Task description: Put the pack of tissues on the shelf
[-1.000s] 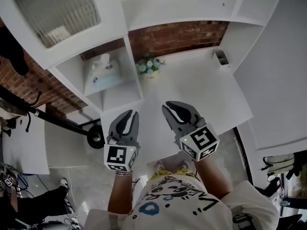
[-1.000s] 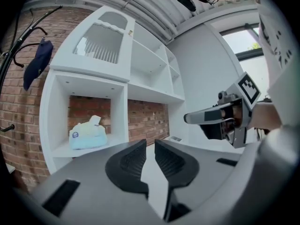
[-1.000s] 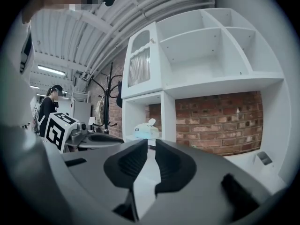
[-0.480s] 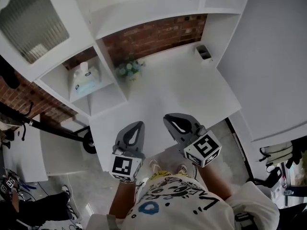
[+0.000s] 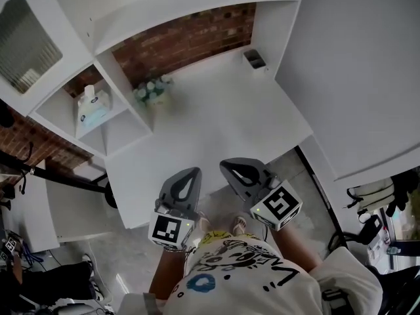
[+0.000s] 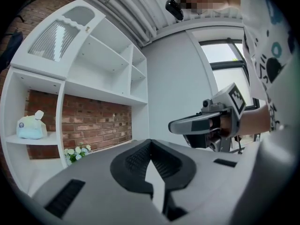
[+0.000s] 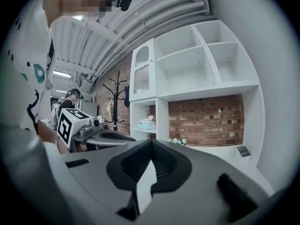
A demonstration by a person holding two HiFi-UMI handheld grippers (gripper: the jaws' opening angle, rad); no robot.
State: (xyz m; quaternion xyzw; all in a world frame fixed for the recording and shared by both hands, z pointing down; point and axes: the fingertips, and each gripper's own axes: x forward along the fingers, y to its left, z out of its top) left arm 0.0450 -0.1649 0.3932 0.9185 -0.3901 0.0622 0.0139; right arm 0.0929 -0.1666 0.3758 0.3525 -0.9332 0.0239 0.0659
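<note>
White desk [image 5: 216,123] below. Pale-blue soft pack of tissues [image 5: 90,105] on white shelf [image 5: 115,110]. Grey left gripper [image 5: 191,173], right gripper [image 5: 227,165] closed, empty. Likely risk: re-reach nudging pack off.

White shelf [image 5: 131,120], red-brick wall [image 5: 190,38], pale-blue tissue pack [image 5: 92,107]

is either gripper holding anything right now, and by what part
Nothing is held. The left gripper and right gripper both have their jaws together with nothing between them; the pack of tissues sits on the shelf.
</note>
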